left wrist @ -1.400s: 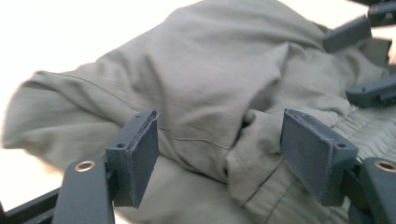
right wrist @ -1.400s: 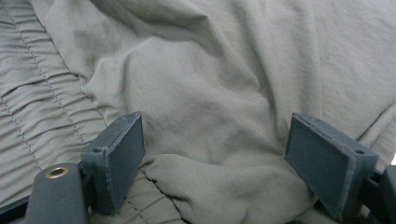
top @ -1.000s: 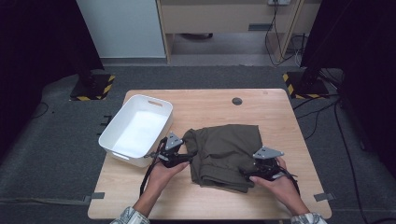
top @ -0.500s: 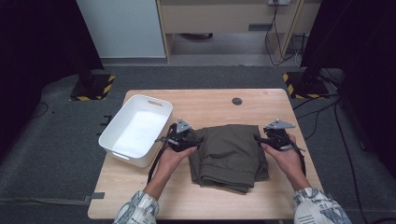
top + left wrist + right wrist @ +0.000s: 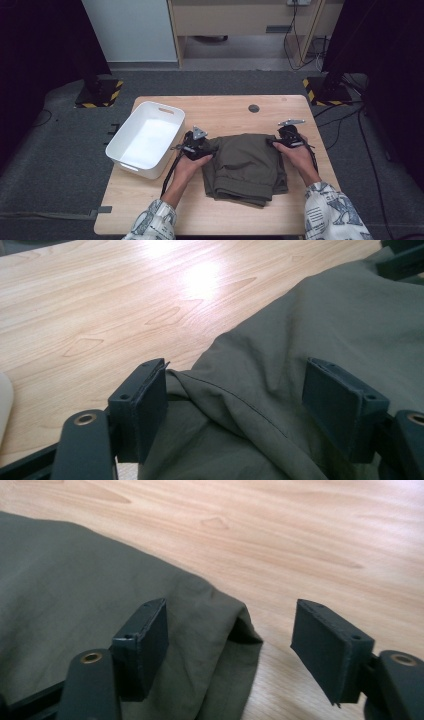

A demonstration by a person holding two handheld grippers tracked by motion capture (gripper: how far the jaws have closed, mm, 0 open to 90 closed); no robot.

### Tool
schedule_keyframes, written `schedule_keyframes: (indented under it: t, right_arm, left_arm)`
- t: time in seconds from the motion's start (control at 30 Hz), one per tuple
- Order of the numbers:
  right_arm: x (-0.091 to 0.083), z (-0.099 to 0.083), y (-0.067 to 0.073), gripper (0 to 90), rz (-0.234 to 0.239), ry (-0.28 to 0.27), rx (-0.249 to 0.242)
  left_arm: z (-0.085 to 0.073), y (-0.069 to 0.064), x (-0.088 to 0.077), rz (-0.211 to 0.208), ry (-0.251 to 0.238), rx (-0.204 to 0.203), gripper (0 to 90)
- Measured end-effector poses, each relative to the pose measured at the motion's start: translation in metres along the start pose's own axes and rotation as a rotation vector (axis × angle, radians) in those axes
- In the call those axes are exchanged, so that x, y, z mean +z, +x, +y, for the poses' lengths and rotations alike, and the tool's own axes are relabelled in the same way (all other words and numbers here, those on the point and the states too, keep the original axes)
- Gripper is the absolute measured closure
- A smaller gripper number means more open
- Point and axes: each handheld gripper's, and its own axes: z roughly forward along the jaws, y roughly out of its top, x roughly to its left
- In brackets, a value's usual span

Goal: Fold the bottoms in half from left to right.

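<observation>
We see both tools spread, the right tool [image 5: 227,650] having just widened at the folded olive cloth garment's [image 5: 247,165] corner, the left tool [image 5: 235,412] straddling its edge, with bare wooden worktop [image 5: 310,535] beyond.

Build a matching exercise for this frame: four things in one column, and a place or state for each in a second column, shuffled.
Things:
1. white bin
2. folded olive garment
3. left gripper
4. right gripper

Places or states:
A. at the garment's far right corner, jaws open, fabric edge between them
B. stands with nothing in it at the table's left edge
C. lies in the middle of the wooden table
D. at the garment's far left corner, jaws apart over bunched cloth

Pairs: 1-B, 2-C, 3-D, 4-A
</observation>
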Motion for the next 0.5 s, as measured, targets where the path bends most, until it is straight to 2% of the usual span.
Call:
schedule_keyframes:
  t: [0.03,0.1,0.17,0.2,0.27,0.37,0.5]
  right_arm:
    - [0.000,0.000,0.000,38.9,0.003,0.002,-0.012]
    - [0.002,-0.001,0.001,42.9,-0.002,0.017,-0.016]
    - [0.003,-0.004,0.001,57.7,0.021,0.011,-0.018]
    - [0.003,-0.005,0.001,61.0,0.015,0.008,-0.030]
    - [0.002,-0.008,0.001,71.1,0.038,0.001,-0.028]
    - [-0.001,-0.010,0.001,79.2,0.055,0.003,-0.042]
    - [-0.004,-0.013,-0.003,80.5,0.057,0.008,-0.045]
  left_arm:
    - [0.000,0.000,0.000,0.000,0.000,0.000,26.2]
    - [0.000,0.002,0.000,0.000,-0.006,-0.009,27.3]
    - [0.000,0.004,0.000,-0.003,-0.016,-0.014,29.9]
    - [0.000,0.004,0.000,-0.005,-0.019,-0.012,31.9]
    - [0.001,0.005,0.000,0.006,-0.026,-0.012,32.8]
    - [0.002,0.007,0.001,0.014,-0.027,-0.013,32.9]
    - [0.001,0.008,0.008,0.025,-0.016,-0.018,32.9]
